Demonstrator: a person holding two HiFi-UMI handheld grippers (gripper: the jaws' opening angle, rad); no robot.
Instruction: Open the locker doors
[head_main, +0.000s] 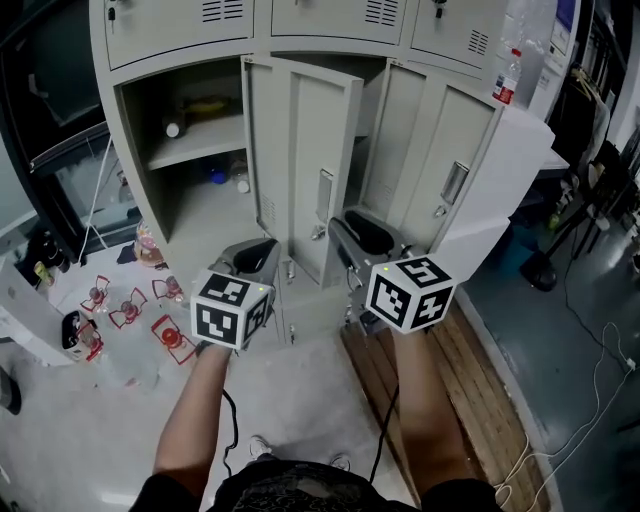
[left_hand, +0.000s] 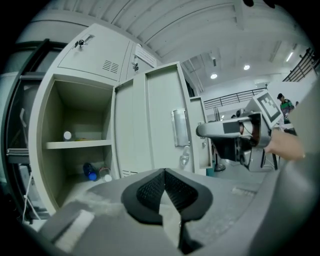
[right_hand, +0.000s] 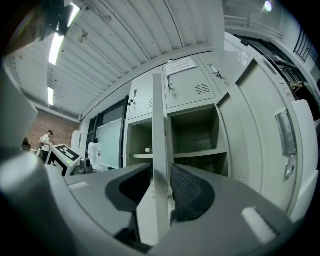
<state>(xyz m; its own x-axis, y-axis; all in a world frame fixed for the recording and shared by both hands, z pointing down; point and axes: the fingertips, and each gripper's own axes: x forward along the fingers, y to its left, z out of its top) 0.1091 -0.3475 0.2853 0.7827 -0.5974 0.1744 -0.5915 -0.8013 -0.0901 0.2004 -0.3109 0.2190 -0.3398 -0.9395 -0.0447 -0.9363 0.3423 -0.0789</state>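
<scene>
The grey lockers (head_main: 180, 40) have three lower doors swung open. The middle locker door (head_main: 300, 160) stands edge-on between my right gripper's (head_main: 350, 225) jaws, near its latch handle (head_main: 325, 195). In the right gripper view that door edge (right_hand: 159, 125) runs up between the black pads (right_hand: 185, 192) of the right gripper (right_hand: 159, 172), which is shut on it. My left gripper (head_main: 260, 255) hovers beside it, in front of the open left compartment (head_main: 195, 150). The left gripper (left_hand: 164, 172) is shut, its pads meeting with nothing between them. The right locker door (head_main: 435, 165) hangs open.
A shelf (left_hand: 77, 144) in the left compartment holds a small white thing; bottles (left_hand: 90, 171) lie below it. A water bottle (head_main: 507, 75) stands on the white cabinet (head_main: 520, 150) at the right. Red items (head_main: 130, 310) lie on the floor at the left, wooden boards (head_main: 450, 380) at the right.
</scene>
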